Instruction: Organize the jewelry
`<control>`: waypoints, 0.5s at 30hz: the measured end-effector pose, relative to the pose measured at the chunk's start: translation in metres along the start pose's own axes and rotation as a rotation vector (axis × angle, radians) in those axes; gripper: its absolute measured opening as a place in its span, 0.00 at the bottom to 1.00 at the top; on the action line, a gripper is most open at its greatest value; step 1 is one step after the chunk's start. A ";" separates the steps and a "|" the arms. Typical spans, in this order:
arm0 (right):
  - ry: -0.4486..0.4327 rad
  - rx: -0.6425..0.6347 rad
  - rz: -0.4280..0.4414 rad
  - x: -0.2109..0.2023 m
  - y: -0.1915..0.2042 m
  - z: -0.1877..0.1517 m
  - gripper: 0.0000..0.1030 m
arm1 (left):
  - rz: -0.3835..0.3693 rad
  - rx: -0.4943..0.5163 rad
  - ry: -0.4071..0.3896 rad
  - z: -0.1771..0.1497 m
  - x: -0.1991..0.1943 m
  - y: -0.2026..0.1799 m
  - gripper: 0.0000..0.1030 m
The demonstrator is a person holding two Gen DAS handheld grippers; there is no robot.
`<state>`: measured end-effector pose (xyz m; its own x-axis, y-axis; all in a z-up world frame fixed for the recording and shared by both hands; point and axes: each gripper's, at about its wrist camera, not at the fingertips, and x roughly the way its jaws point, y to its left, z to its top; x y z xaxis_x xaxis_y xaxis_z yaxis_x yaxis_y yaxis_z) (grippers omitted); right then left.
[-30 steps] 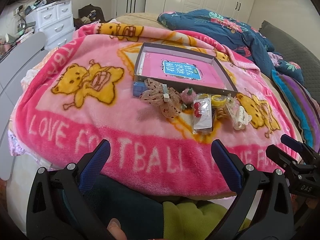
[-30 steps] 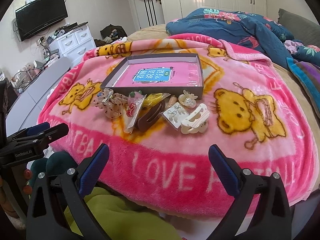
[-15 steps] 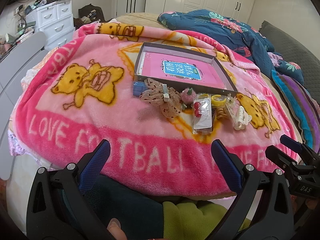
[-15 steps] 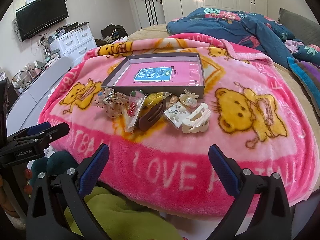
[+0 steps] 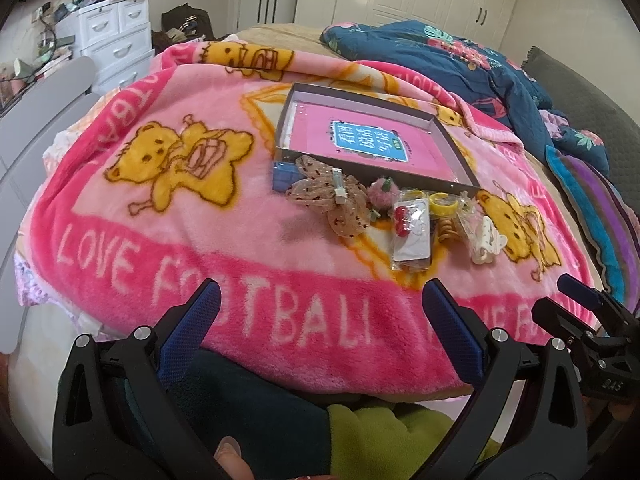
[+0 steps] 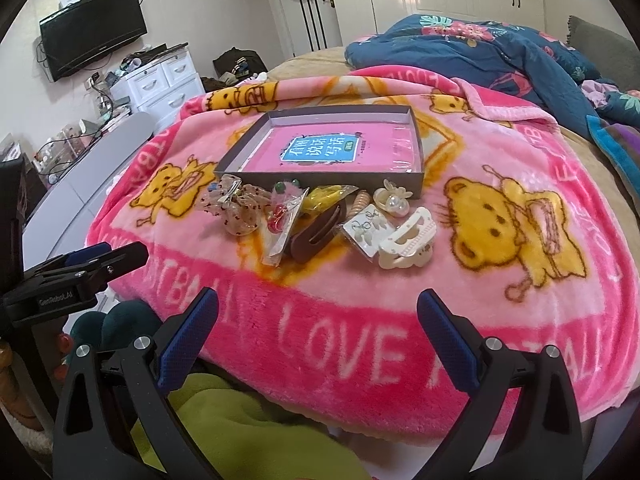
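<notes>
A shallow grey box (image 5: 452, 136) (image 6: 320, 178) with a pink book inside lies on the pink blanket. In front of it sits a pile of accessories: a dotted bow clip (image 5: 332, 196) (image 6: 236, 206), a packet with red cherries (image 5: 412, 228) (image 6: 280, 224), a brown claw clip (image 6: 316, 234), a white claw clip (image 5: 486, 240) (image 6: 410, 240), a pearl clip (image 6: 394, 200) and yellow rings (image 5: 442, 202). My left gripper (image 5: 320, 316) hangs open over the blanket's near edge. My right gripper (image 6: 318, 320) is open too, short of the pile. Both hold nothing.
The pink bear blanket (image 5: 160, 216) covers the bed. A blue floral quilt (image 6: 480, 56) lies behind. A white drawer unit (image 5: 116, 36) and a grey chair back (image 5: 40, 120) stand at left. Green cloth (image 6: 240, 420) lies below the grippers. The left gripper's side (image 6: 80, 272) shows in the right view.
The right wrist view has crept slightly towards the pile. The left gripper has held still. Both grippers stay open.
</notes>
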<state>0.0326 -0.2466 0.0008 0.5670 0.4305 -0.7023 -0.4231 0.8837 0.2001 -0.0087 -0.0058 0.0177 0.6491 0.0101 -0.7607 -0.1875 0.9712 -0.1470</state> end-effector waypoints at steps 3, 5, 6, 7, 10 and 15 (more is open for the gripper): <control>0.000 -0.003 0.007 0.002 0.000 0.003 0.96 | 0.009 -0.015 0.002 0.001 0.001 0.004 0.92; 0.002 -0.004 0.016 0.004 0.000 0.006 0.96 | 0.015 -0.026 0.003 0.002 0.002 0.009 0.92; 0.002 -0.007 0.016 0.005 -0.001 0.007 0.96 | 0.017 -0.031 0.004 0.002 0.004 0.012 0.92; 0.001 -0.009 0.018 0.007 -0.001 0.008 0.96 | 0.020 -0.036 0.004 0.001 0.006 0.015 0.92; 0.008 -0.003 0.030 0.012 -0.004 0.013 0.96 | 0.032 -0.051 0.004 0.002 0.009 0.024 0.92; 0.029 0.023 0.042 0.028 -0.012 0.023 0.96 | 0.051 -0.075 0.009 0.002 0.015 0.037 0.92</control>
<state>0.0700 -0.2409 -0.0052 0.5283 0.4620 -0.7124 -0.4294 0.8692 0.2453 -0.0041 0.0308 0.0024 0.6308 0.0569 -0.7738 -0.2753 0.9488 -0.1547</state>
